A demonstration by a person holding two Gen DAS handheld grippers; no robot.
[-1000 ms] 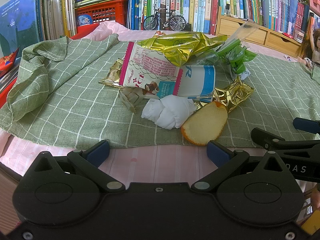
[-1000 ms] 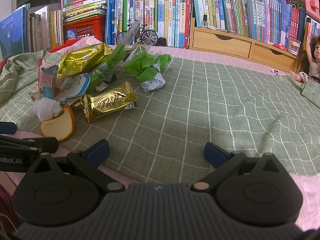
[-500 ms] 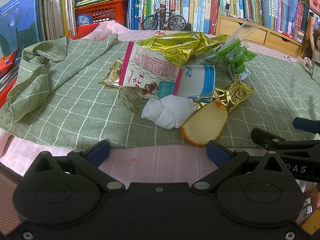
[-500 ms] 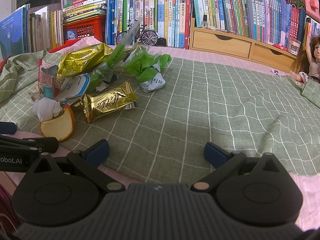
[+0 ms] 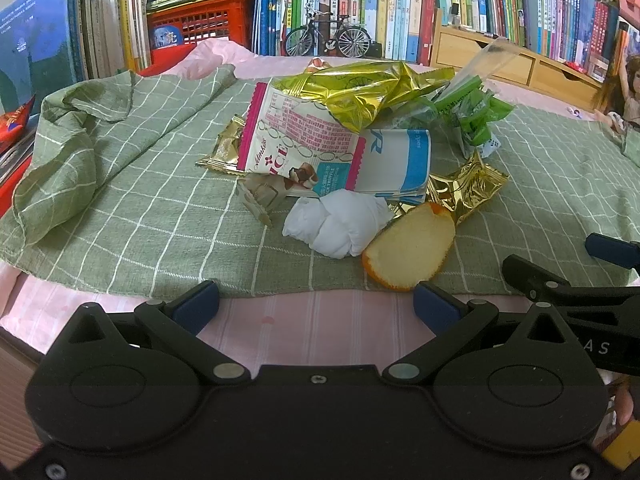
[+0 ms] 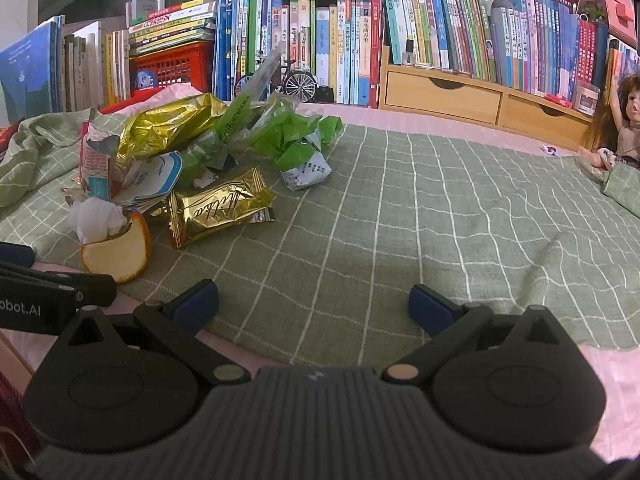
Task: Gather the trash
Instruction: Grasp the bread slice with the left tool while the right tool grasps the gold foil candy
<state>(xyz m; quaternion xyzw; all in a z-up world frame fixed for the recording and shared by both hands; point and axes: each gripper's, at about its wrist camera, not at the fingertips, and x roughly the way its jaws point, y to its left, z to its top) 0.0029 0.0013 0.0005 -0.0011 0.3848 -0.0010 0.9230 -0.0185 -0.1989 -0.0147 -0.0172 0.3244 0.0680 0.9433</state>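
Trash is piled on a green checked cloth [image 5: 160, 216]: a crumpled white tissue [image 5: 340, 226], a piece of orange peel [image 5: 408, 248], a pink-and-white snack bag [image 5: 296, 142], a gold-green foil bag [image 5: 360, 88], green plastic wrappers [image 5: 476, 116] and a gold candy wrapper [image 6: 224, 210]. My left gripper [image 5: 316, 306] is open over the pink sheet, just short of the tissue and peel. The right gripper [image 6: 314, 306] is open at the cloth's near edge, right of the pile, holding nothing. The peel [image 6: 118, 254] and tissue [image 6: 96, 218] lie at its left.
Book rows [image 6: 320, 48], a red crate [image 5: 200, 24], a model bicycle [image 5: 328, 38] and a wooden drawer unit [image 6: 460, 96] line the back. A doll [image 6: 624, 120] sits at far right. The cloth bunches up at left [image 5: 68, 152]. Bare cloth [image 6: 460, 220] stretches right of the pile.
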